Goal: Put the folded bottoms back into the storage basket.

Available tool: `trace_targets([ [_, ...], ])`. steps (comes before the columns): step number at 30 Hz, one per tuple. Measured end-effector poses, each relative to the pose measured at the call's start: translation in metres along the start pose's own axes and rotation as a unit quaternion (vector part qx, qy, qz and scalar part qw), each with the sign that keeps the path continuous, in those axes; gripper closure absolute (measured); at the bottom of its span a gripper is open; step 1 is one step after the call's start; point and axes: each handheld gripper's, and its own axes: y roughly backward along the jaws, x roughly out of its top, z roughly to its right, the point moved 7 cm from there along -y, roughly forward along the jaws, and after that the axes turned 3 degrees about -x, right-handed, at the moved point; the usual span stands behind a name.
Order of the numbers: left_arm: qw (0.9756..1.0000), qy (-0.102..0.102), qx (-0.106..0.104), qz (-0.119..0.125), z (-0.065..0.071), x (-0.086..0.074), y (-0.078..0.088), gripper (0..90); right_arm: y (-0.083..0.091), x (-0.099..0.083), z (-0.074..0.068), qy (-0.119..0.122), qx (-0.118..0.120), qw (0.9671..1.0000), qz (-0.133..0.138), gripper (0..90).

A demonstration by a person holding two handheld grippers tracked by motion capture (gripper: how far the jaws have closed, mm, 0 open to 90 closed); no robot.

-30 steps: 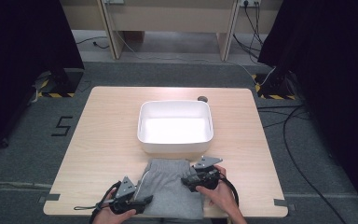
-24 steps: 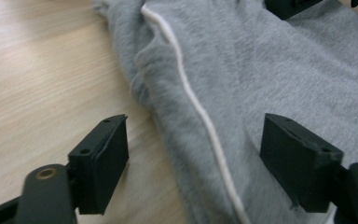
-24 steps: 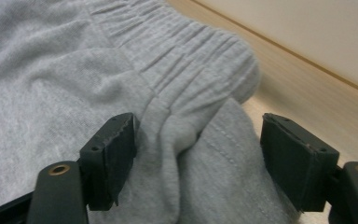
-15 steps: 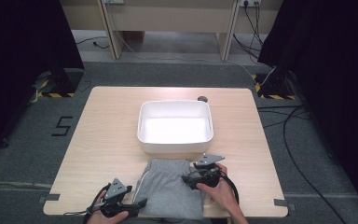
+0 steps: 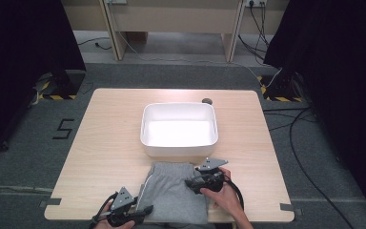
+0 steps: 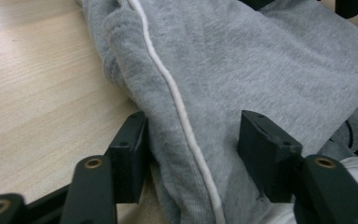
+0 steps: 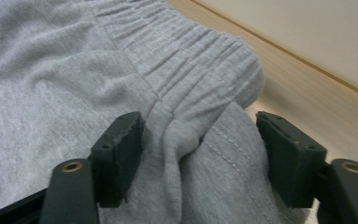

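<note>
A folded pair of grey sweatpants (image 5: 174,193) lies at the near edge of a pale wood-grain table (image 5: 100,138), just in front of a white bin (image 5: 179,129). The cloth is soft, heathered fleece; a thin white piping stripe (image 6: 177,102) runs down its side seam, and the ribbed, gathered waistband (image 7: 191,60) bunches at the corner nearest the bin.

The left gripper (image 6: 193,149) sits at the garment's near left corner with its black jaws wide apart — the seam edge and its white stripe lie between them, the left pad against the fold of cloth, the right pad resting on the fabric. The right gripper (image 7: 198,154) is at the far right corner with its jaws likewise wide, straddling a raised pucker where the waistband meets the stitched leg fabric; neither pad presses it closed. In the high view the left gripper (image 5: 124,212) and the right gripper (image 5: 205,177) each carry a grey three-cornered plate on top, and a hand (image 5: 226,198) grips the right one, a black cable looping beside it.

The bin is rectangular with rounded corners and smooth, glossy walls — its inside is bare white. A small dark round fitting (image 5: 206,100) sits in the tabletop just behind it.

The table stands on grey carpet (image 5: 314,157) with a painted "5" (image 5: 65,129) at the left. Black curtains (image 5: 333,57) hang at both sides, yellow-black hazard tape (image 5: 276,98) marks the floor, cables trail at the right, and wooden furniture (image 5: 171,19) stands beyond.
</note>
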Motion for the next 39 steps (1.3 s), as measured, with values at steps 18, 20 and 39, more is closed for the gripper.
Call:
trace_targets([
  [18,0.9995,-0.015,-0.027,0.008,0.004,0.0,0.002,67.9,0.001,0.001,-0.01,0.016,0.03,0.9994,0.008,72.0],
  [20,0.9994,-0.017,-0.028,0.009,0.004,-0.001,0.004,69.0,0.003,0.002,-0.011,0.02,0.031,0.9992,0.014,73.8],
  [39,0.9972,-0.051,-0.034,0.043,0.025,0.025,0.036,70.6,0.04,0.04,-0.033,0.07,0.034,0.9942,0.074,76.5],
])
